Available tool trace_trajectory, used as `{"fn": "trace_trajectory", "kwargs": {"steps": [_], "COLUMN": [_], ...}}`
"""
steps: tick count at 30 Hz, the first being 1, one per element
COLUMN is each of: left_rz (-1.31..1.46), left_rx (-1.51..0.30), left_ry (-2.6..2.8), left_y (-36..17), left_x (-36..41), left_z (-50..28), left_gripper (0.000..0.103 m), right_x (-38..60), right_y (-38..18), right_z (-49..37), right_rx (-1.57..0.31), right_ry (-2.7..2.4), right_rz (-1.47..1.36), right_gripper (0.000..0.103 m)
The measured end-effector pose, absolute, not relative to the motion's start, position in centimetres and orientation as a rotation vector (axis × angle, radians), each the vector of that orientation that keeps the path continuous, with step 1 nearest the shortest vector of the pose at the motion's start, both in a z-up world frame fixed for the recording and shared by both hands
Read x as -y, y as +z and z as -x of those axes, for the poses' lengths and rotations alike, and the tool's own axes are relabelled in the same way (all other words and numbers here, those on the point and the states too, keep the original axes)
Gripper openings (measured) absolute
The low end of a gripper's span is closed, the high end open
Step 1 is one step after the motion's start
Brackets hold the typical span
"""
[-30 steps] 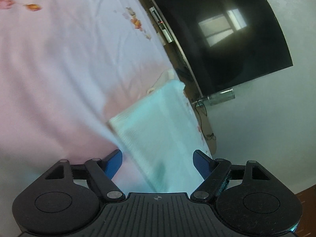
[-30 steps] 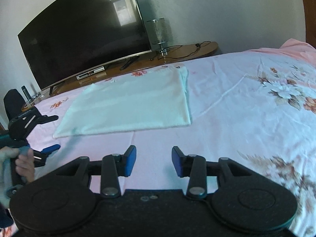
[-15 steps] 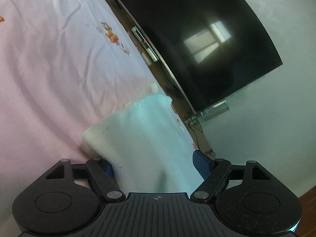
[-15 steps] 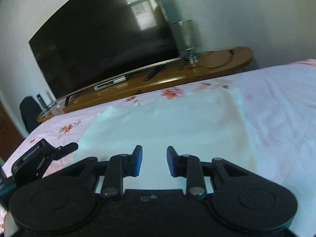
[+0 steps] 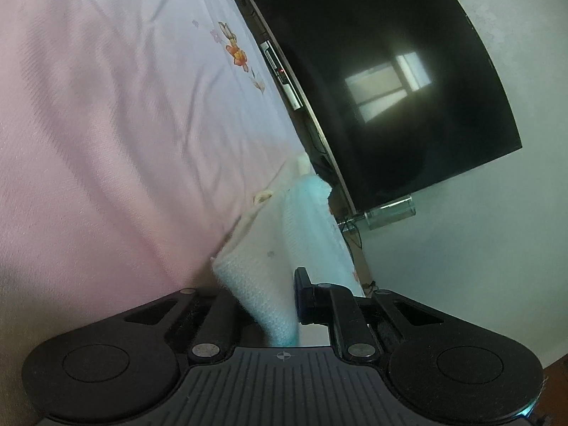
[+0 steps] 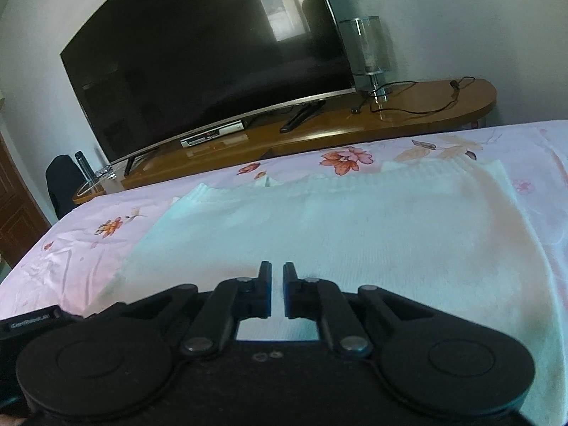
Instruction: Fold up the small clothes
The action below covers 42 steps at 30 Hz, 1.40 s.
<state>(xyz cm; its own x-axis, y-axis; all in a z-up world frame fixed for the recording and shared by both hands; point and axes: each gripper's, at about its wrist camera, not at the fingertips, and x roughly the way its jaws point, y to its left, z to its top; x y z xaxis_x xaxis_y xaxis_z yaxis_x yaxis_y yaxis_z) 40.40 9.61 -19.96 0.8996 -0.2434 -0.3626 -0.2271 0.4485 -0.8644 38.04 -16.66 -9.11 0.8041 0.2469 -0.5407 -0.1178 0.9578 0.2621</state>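
A pale mint knit garment [image 6: 355, 234] lies flat on the pink floral bedsheet [image 6: 71, 277]. In the left wrist view its near corner [image 5: 259, 277] stands bunched up between my left gripper's [image 5: 264, 294] fingers. Those jaws are closing and pinch the cloth; the left finger is hidden behind it. My right gripper [image 6: 277, 273] rests on the garment's near edge. Its jaws are closing to a narrow slit, and pale cloth fills that slit. A black part of the left gripper [image 6: 28, 323] shows at the lower left of the right wrist view.
Beyond the bed's far edge a long wooden stand [image 6: 408, 113] carries a large curved TV [image 6: 213, 56], a set-top box [image 6: 213, 133], a remote [image 6: 294, 119] and a glass lamp [image 6: 369, 49] with a cable. Bare sheet lies left and right of the garment.
The left jaws went from wide open around the garment's corner to closed on it, and the corner has lifted. The right gripper moved forward onto the garment while its jaws narrowed.
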Motion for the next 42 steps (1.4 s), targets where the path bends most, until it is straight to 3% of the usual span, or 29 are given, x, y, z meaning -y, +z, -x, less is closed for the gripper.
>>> {"fn": "trace_trajectory", "kwargs": {"steps": [4, 7, 19, 24, 31, 33, 40, 42], "left_rz": [1.085, 1.066, 0.943, 0.789, 0.453, 0.369, 0.211, 0.135], "left_rx": [-0.484, -0.508, -0.583, -0.556, -0.552, -0.556, -0.632, -0.519], "left_ry": [0.000, -0.010, -0.017, -0.109, -0.366, -0.458, -0.635, -0.395], "left_y": [-20.0, -19.8, -18.8, -15.2, -8.2, -7.1, -8.4, -8.5], "left_x": [-9.2, -9.2, -9.2, -8.5, -2.4, 0.1, 9.0, 7.9], "left_z": [-40.4, -40.7, -42.6, -43.7, -45.8, -45.8, -43.4, -40.3], "left_gripper": [0.012, 0.012, 0.012, 0.012, 0.012, 0.012, 0.011, 0.012], "right_x": [16.7, 17.1, 17.7, 18.5, 19.9, 21.7, 29.9, 31.2], "right_y": [-9.7, -10.7, -11.1, -11.4, -11.1, -10.3, -7.6, -7.0], "right_z": [-38.4, -38.6, -38.3, -38.3, -37.8, -36.8, -31.9, -30.8], "right_rx": [-0.636, -0.675, -0.680, -0.677, -0.656, -0.609, -0.497, -0.497], "right_ry": [0.190, 0.175, 0.182, 0.189, 0.174, 0.135, 0.017, 0.003], "right_rz": [-0.216, -0.219, -0.255, -0.319, -0.415, -0.466, -0.571, -0.554], "right_gripper": [0.007, 0.000, 0.000, 0.000, 0.000, 0.006, 0.008, 0.009]}}
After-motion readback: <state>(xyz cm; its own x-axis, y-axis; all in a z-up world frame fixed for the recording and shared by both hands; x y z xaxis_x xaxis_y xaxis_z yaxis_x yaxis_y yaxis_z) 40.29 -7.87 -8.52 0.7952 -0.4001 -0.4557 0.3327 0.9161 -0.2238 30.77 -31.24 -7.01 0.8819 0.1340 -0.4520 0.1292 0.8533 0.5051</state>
